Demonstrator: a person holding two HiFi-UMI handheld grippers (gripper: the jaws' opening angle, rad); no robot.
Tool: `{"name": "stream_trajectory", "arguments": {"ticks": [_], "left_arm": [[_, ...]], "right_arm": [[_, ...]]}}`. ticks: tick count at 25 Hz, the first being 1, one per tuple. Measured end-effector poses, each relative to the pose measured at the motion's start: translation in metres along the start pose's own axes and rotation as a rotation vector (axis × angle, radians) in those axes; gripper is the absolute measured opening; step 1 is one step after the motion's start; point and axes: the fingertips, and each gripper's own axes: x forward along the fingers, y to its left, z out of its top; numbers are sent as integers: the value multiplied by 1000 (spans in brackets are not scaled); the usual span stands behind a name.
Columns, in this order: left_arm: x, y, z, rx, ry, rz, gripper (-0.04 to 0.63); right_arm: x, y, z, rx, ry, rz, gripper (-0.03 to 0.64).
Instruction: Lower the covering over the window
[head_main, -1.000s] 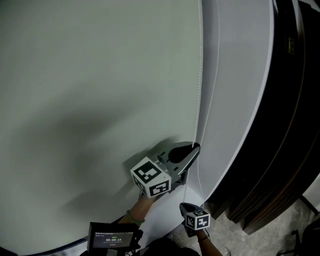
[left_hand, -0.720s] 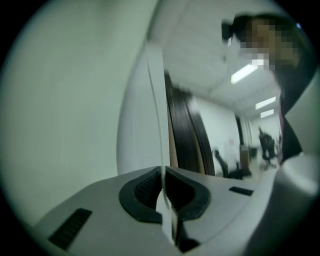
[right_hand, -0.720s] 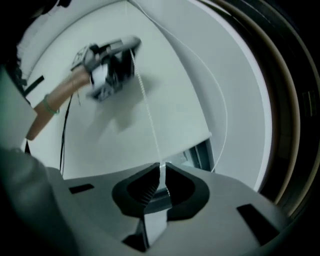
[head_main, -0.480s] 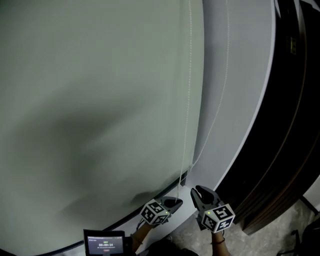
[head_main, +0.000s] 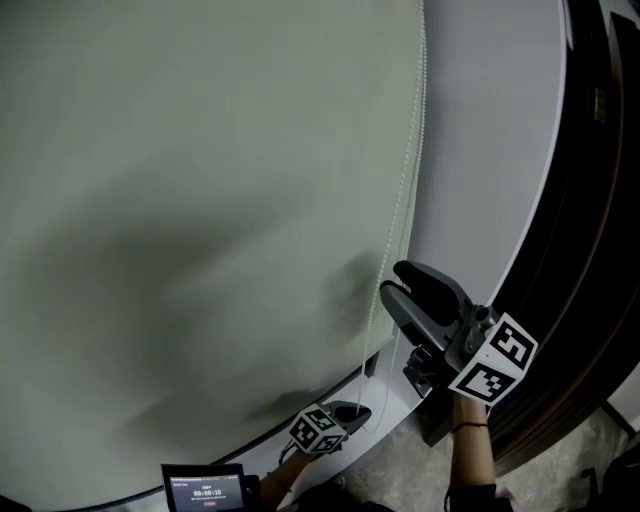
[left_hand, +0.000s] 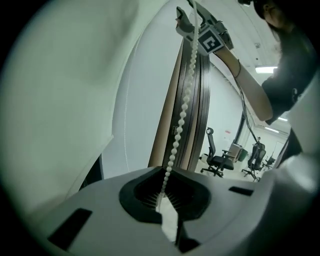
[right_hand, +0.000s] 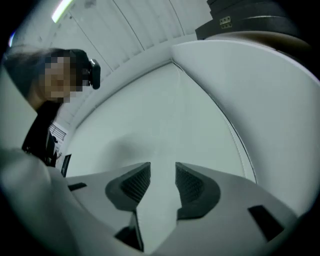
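Note:
A pale green roller blind (head_main: 200, 200) fills most of the head view. Its white bead chain (head_main: 413, 150) hangs along the blind's right edge. Low down, my left gripper (head_main: 355, 412) is shut on that chain; in the left gripper view the bead chain (left_hand: 181, 115) runs up from the closed left gripper (left_hand: 162, 197). My right gripper (head_main: 392, 280) is raised beside the chain. Its jaws have just been opening and nothing is between them. In the right gripper view the right gripper (right_hand: 162, 175) faces the blind (right_hand: 165, 115).
A white wall strip (head_main: 480, 150) lies right of the blind, then dark panels (head_main: 590, 200). A small screen device (head_main: 205, 490) is at the bottom edge. Office chairs (left_hand: 217, 160) stand in the room behind. A person's arm (left_hand: 250, 85) reaches up.
My left gripper came down with the chain and stays low. My right gripper climbed from the bottom to mid-height beside the chain, and its jaws went from shut to open.

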Motion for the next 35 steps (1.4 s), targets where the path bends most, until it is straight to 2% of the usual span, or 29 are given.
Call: {"name": "stream_trajectory", "arguments": {"ticks": [3,5,6,9,11,13,18,20,22,24,28,32,33,35], "left_arm": [[-3,0,-2,-10,-2,-3,0],[-6,-1,0,-13,-7,-1,0],[-7,-1,1,-15,-10,0,0],[-9,1,-1,-21,-7,5,0],[-10,0,-8,-33,-5,1,0],[-14,-2,-20,-39,1,-5,0],[-17,0,-31,-64,2,2,0],[-12,2,-29,-80,2,2,0],[-11,1,-32,-85,16,2,0],[-13,-2,-40,-84,40,3,0],[-8,-11,-55,-108,71,-6,0],[-3,-16,-69,-130,94,-15,0],[-5,-17,-74,-132,100,-13,0],[-9,-17,-84,-139,108,-6,0]], "right_arm": [[-4,0,14,51,-52,30,140],[-4,-8,11,51,-30,11,140],[-3,-18,8,26,-10,-31,140],[-4,-66,-2,-73,57,-228,140],[-6,-82,-12,-77,100,-276,140],[1,-70,-18,-20,105,-213,140],[23,-16,0,133,4,61,140],[20,-12,10,180,-42,127,140],[19,-10,10,195,-40,157,141],[24,-10,1,163,11,139,141],[36,-30,-21,88,114,41,143],[32,-48,-23,94,91,-25,137],[28,-48,-21,98,69,-38,111],[21,-44,-18,110,32,-55,11]]}}
